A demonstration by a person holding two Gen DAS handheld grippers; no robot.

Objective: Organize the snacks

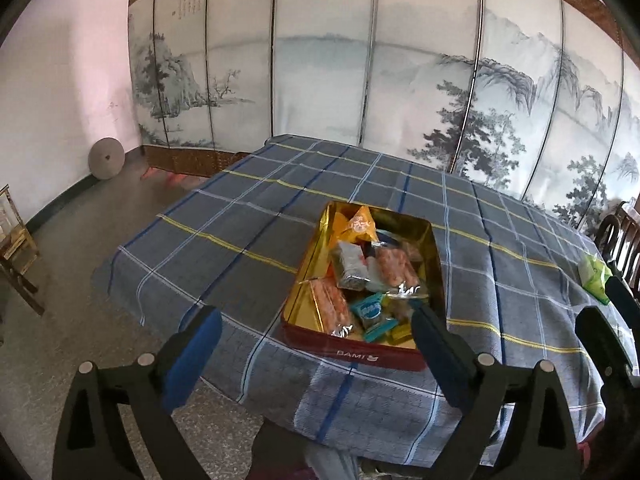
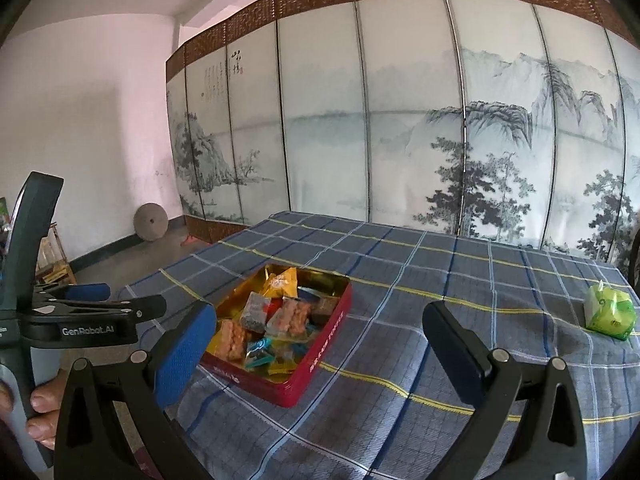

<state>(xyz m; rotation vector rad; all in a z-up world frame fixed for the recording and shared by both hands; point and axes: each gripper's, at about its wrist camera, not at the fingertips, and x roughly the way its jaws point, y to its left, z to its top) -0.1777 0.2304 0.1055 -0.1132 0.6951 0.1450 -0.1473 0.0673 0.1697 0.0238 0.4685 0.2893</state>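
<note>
From the left wrist view, the left gripper is spread wide with nothing between its blue pads, hovering just short of the red tin of wrapped snacks on the plaid-covered surface. A green packet lies far right.

From the right wrist view, the right gripper also gapes wide and empty; the tin sits ahead to its left, the green packet well apart at right.
</note>
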